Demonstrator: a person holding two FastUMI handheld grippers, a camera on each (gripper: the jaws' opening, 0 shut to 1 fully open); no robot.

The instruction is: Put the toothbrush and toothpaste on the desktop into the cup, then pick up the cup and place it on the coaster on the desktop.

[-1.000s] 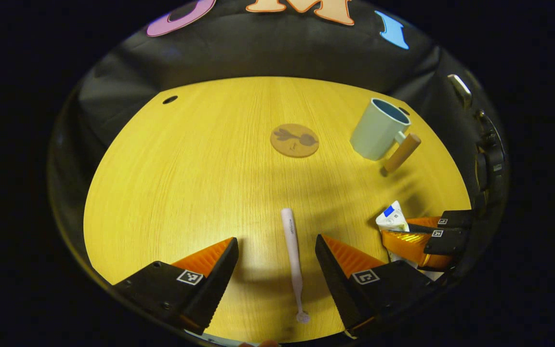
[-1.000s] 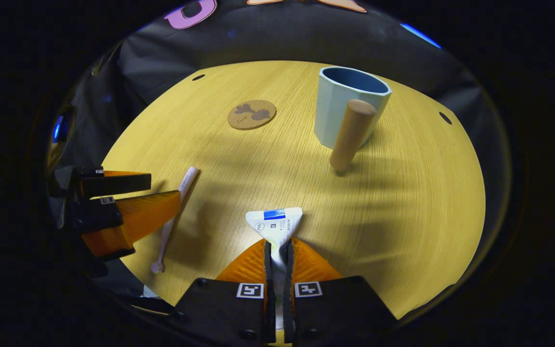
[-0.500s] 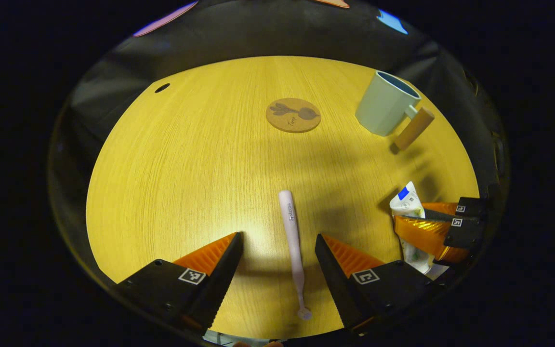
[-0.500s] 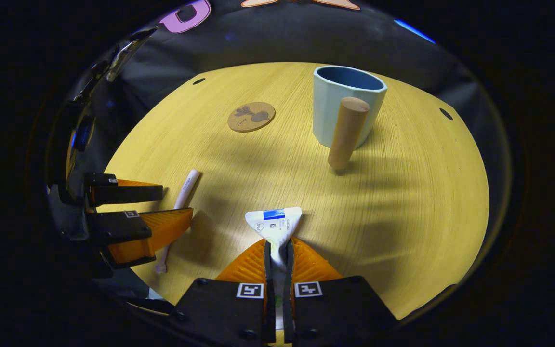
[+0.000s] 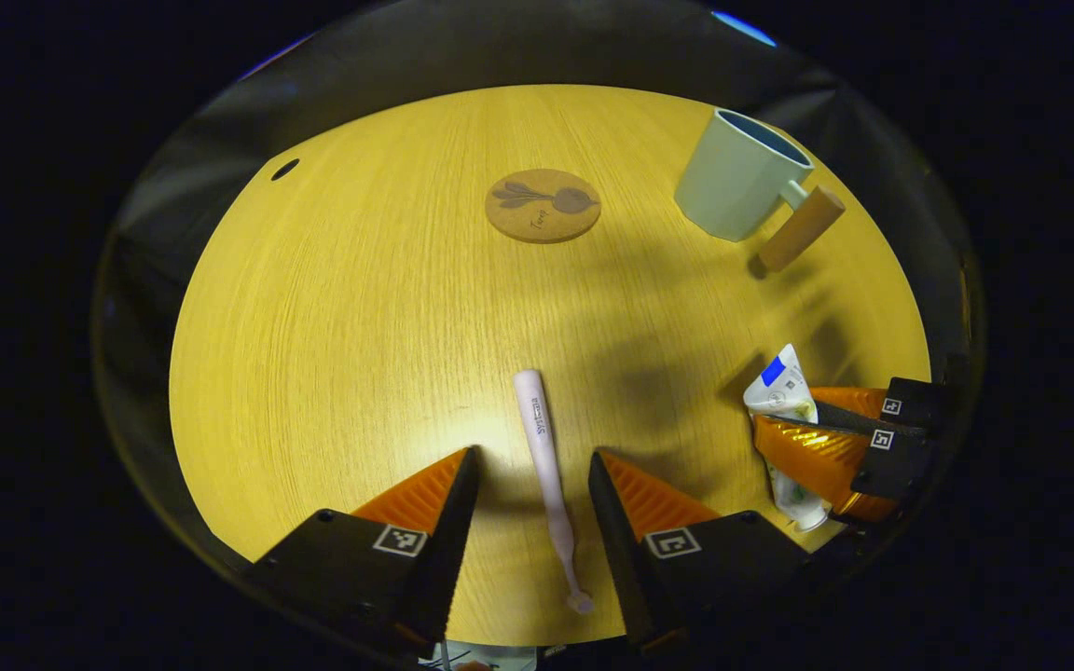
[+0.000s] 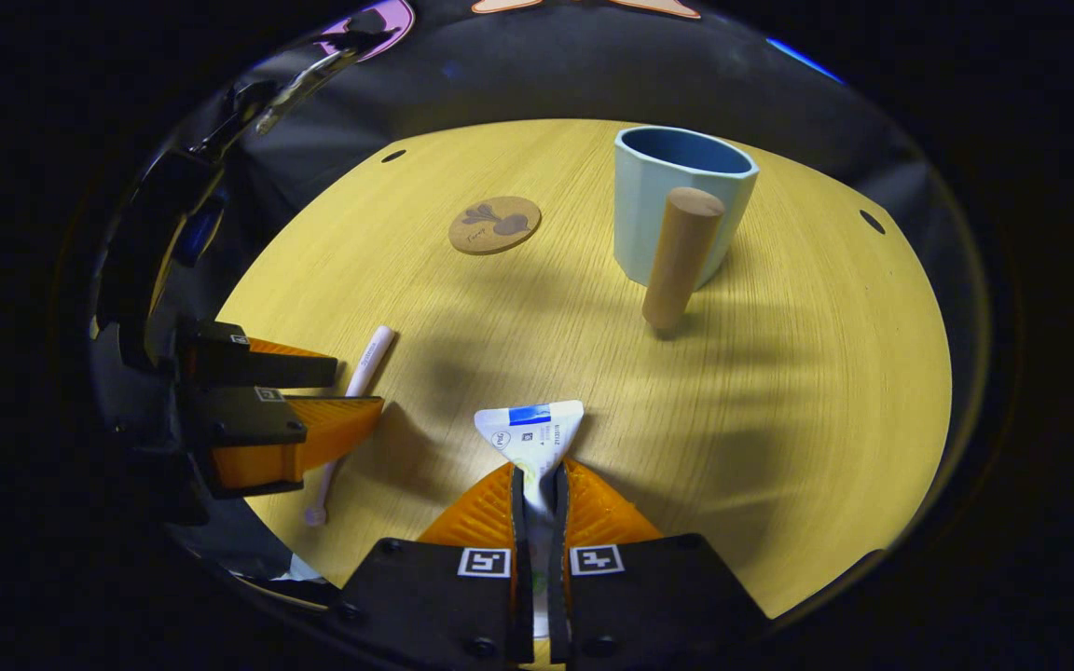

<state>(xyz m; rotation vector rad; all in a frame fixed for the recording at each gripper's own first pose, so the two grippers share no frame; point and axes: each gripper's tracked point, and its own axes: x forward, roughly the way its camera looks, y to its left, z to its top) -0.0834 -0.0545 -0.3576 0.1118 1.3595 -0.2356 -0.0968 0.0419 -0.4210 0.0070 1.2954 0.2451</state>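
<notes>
Since the earlier frames the left gripper (image 5: 530, 466) has moved closer over the toothbrush (image 5: 544, 464), and its spread fingers now stand narrower on either side of the handle, not touching it. The right gripper (image 6: 537, 485) keeps its fingers pinching the toothpaste (image 6: 531, 434) just as before, with the tube's flat crimped end sticking out ahead of the fingertips.

From the left gripper view, the toothbrush lies along the desk (image 5: 332, 317) with its small head toward the near edge and its thick end pointing at the coaster (image 5: 543, 205). That view also takes in the right gripper (image 5: 826, 438) at the far right, near the desk's edge, with the toothpaste (image 5: 779, 396) between its fingers. The right gripper view shows the inside of the cup (image 6: 681, 210), which stands upright with its wooden handle (image 6: 680, 256) turned toward the camera; the left gripper view sees the cup (image 5: 737, 182) from the side, close to the desk's far right rim. In the right gripper view the left gripper (image 6: 351, 391) sits at the desk's near left edge, astride the toothbrush (image 6: 355, 387).

Bare desk lies between the toothpaste and the cup, and around the coaster (image 6: 494, 225), which sits well apart from the cup toward the far middle. Small round holes (image 6: 870, 222) mark the desk's far corners.
</notes>
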